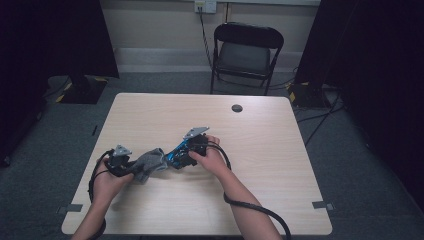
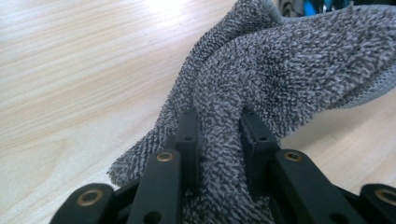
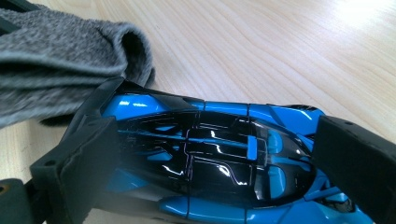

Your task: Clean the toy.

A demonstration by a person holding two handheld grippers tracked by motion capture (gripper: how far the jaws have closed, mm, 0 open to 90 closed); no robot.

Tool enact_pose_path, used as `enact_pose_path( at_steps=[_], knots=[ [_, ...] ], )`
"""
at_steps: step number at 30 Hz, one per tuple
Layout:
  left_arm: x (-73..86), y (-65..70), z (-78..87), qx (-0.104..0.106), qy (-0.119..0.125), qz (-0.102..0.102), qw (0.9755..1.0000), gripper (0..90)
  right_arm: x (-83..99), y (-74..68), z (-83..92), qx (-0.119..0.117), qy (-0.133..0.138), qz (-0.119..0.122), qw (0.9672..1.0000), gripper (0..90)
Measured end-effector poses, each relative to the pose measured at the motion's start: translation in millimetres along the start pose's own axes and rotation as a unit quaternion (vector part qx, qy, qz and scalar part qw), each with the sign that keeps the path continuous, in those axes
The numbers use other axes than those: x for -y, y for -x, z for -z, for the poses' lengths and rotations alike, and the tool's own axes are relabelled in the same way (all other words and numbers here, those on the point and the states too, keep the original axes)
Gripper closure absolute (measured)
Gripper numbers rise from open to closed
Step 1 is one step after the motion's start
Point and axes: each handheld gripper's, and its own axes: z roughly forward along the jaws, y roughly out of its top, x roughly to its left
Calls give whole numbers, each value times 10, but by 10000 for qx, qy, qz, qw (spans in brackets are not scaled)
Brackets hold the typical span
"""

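Note:
A grey knitted cloth [image 1: 148, 163] is bunched between my two grippers near the table's front. My left gripper [image 1: 131, 167] is shut on the cloth [image 2: 261, 79], whose fabric is pinched between the two black pads [image 2: 188, 135]. A glossy blue and black toy car [image 3: 210, 158] lies lengthwise between the jaws of my right gripper [image 3: 212, 161], which press on its two ends. In the high view the car [image 1: 176, 156] sits just right of the cloth, held in my right gripper [image 1: 181, 157]. The cloth's [image 3: 60, 60] edge touches one end of the car.
The light wooden table [image 1: 260, 150] has a small round grommet [image 1: 237, 108] near its far edge. A black folding chair [image 1: 246, 52] stands behind the table. Dark stands flank the room on both sides. Cables trail from both grippers across the table's front.

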Motion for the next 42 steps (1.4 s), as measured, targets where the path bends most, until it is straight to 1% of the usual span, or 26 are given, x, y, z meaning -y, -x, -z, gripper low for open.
enact_pose_path(
  at_steps=[2, 3, 5, 6, 8, 9, 10, 14, 15, 17, 20, 22, 23, 24, 28, 29, 31, 39, 42],
  knots=[
    [-2, -34, 6, -41, -1, 37, 10000, 719, 2, 1, 0, 3, 9, 3, 10000, 8],
    [0, -46, 7, -78, 43, 126, 9999, 719, 2, 1, 0, 4, 11, 2, 10000, 7],
    [-4, -78, 18, -115, 50, 169, 9998, 719, 0, 1, 0, 1, -2, 0, 10000, 8],
    [-8, -90, 21, -124, 88, 246, 9996, 719, 2, 1, 0, 3, 9, 2, 10000, 8],
    [-24, -113, 30, -165, 115, 315, 9993, 720, 6, 4, 1, 3, 20, 1, 10000, 8],
    [-36, -117, 28, -177, 172, 381, 9990, 720, 8, 6, 2, -1, 26, 1, 10000, 8],
    [-52, -130, 30, -161, 181, 367, 9990, 719, 9, 6, 2, -5, 25, -9, 10000, 8],
    [-131, -138, -6, -117, 282, 485, 9984, 718, 9, 8, 3, -10, 26, -9, 10000, 8],
    [-159, -145, -19, -108, 270, 452, 9986, 718, 8, 8, 3, -11, 22, -9, 10000, 8],
    [-227, -153, -42, -100, 296, 500, 9983, 718, 9, 10, 3, -15, 26, -7, 10000, 8],
    [-359, -161, -87, -160, 341, 468, 9982, 718, 7, 17, 3, -31, 12, -8, 10000, 8],
    [-428, -163, -122, -192, 362, 470, 9981, 718, 7, 22, 2, -41, 13, -25, 10000, 8],
    [-467, -157, -148, -208, 384, 505, 9978, 717, 9, 24, 2, -50, 23, -36, 10000, 8],
    [-504, -160, -170, -217, 353, 457, 9981, 717, 12, 25, 3, -47, 27, -31, 10000, 7],
    [-640, -115, -304, -245, 325, 419, 9983, 716, 14, 36, 4, -65, 31, -26, 10000, 8],
    [-677, -107, -347, -229, 278, 344, 9988, 715, 12, 36, 4, -65, 23, -28, 10000, 8],
    [-732, -81, -422, -213, 237, 303, 9990, 714, 12, 37, 4, -69, 24, -25, 10000, 8],
    [-879, 15, -664, -231, 232, 332, 9989, 711, 21, 38, 5, -67, 56, -16, 10000, 8],
    [-923, 51, -746, -251, 139, 324, 9991, 706, 24, 38, 5, -66, 71, -18, 10000, 8]
  ],
)
